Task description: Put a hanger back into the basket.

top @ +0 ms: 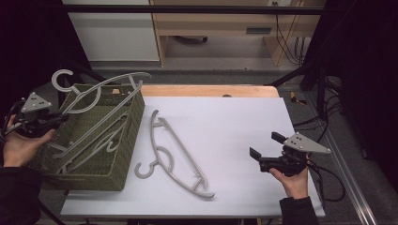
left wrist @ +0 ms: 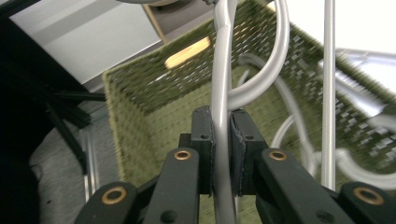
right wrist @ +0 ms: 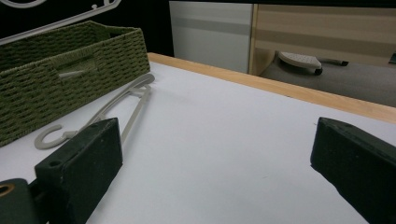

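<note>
My left gripper (top: 57, 120) is at the left rim of a green woven basket (top: 123, 154), shut on a grey plastic hanger (top: 109, 80) held tilted over the basket. In the left gripper view the pads (left wrist: 204, 142) squeeze the hanger's thin bar (left wrist: 220, 93), with the basket's inside (left wrist: 140, 116) behind. More grey hangers (top: 101, 136) lie inside the basket. Another grey hanger (top: 174, 152) lies flat on the white table (top: 225, 122), right of the basket. My right gripper (top: 264, 146) hovers open at the table's right, nothing between its jaws; its view (right wrist: 219, 163) faces that hanger (right wrist: 122, 109) and the basket (right wrist: 56, 70).
A wooden table edge (top: 206, 90) runs along the back of the white sheet. Behind it stand wooden furniture (top: 220, 23) and a white cabinet (top: 112, 33). Cables (top: 328, 183) trail off the right side near a metal rail.
</note>
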Demonstrator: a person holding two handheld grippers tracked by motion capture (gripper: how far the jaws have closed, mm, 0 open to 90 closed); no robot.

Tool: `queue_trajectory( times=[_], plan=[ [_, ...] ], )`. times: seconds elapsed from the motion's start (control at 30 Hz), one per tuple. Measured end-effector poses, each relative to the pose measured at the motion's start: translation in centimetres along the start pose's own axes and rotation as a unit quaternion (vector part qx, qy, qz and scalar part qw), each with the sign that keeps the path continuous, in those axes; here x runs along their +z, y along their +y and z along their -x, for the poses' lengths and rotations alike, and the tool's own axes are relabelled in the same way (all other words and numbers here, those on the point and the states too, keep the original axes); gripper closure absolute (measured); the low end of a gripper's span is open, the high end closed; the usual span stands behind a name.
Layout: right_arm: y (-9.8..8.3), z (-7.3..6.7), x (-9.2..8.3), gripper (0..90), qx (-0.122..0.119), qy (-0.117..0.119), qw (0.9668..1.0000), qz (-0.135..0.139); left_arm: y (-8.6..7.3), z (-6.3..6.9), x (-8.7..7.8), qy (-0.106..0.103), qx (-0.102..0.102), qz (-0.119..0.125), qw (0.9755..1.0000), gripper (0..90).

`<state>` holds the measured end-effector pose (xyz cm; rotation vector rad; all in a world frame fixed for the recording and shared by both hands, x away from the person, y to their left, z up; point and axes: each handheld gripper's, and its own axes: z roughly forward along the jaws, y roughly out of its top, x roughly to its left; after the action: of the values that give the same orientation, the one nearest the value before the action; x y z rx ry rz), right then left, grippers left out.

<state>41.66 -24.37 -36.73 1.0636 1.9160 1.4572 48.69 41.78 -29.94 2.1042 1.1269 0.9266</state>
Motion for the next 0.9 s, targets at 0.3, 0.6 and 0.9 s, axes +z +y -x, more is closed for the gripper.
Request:
queue_trajectory(
  times=[0.3,0.6,0.9],
  plan=[
    [0.0,0.0,0.0,2.5,0.000,0.000,1.0000,0.000,-2.7,-2.0,0.5,0.025,-0.019,-0.023,0.9992,81.8],
    [0.0,0.0,0.1,2.5,0.000,0.001,1.0000,-0.001,-4.3,-2.7,1.3,0.051,-0.018,-0.046,0.9975,81.8],
    [-0.1,-0.1,0.1,2.5,-0.001,0.001,1.0000,-0.002,-4.8,-1.4,3.0,0.073,0.025,-0.073,0.9943,81.7]
  ],
)
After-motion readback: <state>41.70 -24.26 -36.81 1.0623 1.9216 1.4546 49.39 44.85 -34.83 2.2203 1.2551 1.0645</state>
